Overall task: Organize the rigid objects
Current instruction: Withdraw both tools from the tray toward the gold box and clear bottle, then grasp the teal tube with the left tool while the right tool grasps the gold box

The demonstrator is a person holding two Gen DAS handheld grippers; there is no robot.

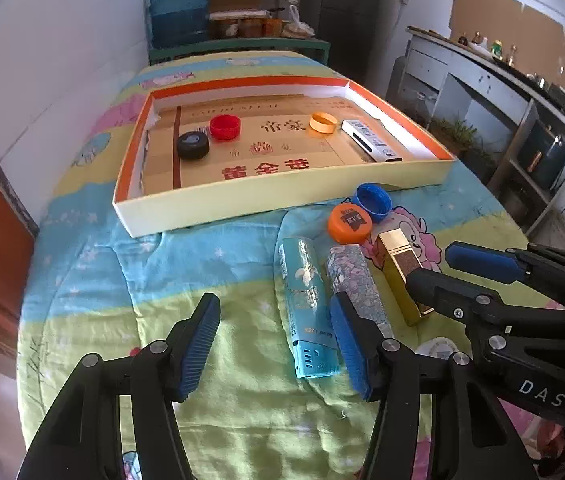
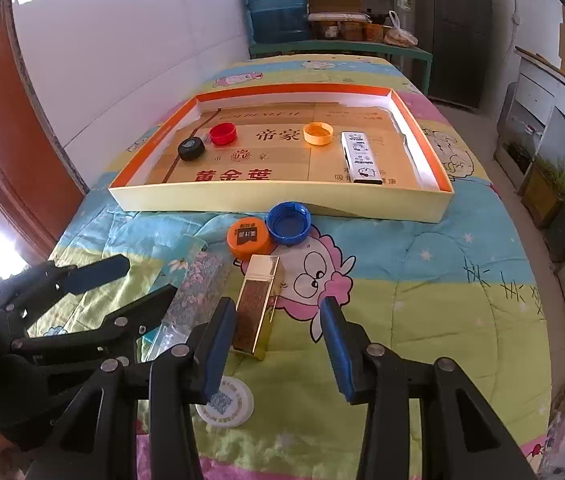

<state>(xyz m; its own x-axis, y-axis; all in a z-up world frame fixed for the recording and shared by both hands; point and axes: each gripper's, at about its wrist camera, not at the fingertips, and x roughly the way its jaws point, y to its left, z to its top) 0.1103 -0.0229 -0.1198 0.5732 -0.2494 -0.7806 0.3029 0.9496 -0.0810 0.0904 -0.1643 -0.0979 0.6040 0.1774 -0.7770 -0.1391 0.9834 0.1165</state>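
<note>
A shallow cream box (image 1: 282, 196) (image 2: 278, 200) with an orange inside holds a black cap (image 1: 193, 145) (image 2: 191, 149), a red cap (image 1: 224, 126) (image 2: 223, 134), a yellow-orange cap (image 1: 323, 122) (image 2: 318, 133) and a white box (image 1: 370, 140) (image 2: 361, 157). In front of it lie a blue cap (image 1: 374, 201) (image 2: 288, 223), an orange cap (image 1: 349, 223) (image 2: 248, 238), a gold box (image 1: 400, 270) (image 2: 258, 304), a patterned box (image 1: 356, 280) (image 2: 198, 292) and a teal box (image 1: 306, 304). My left gripper (image 1: 274, 344) (image 2: 130, 276) is open over the teal box. My right gripper (image 2: 278, 344) (image 1: 434, 264) is open beside the gold box.
A cartoon quilt (image 1: 102, 280) (image 2: 422, 280) covers the table. A white round lid (image 2: 226, 402) (image 1: 438, 348) lies near the front. A wall runs on the left; shelves with a blue water jug (image 1: 178, 4) (image 2: 276, 4) stand behind; a grey counter (image 1: 482, 80) is at the right.
</note>
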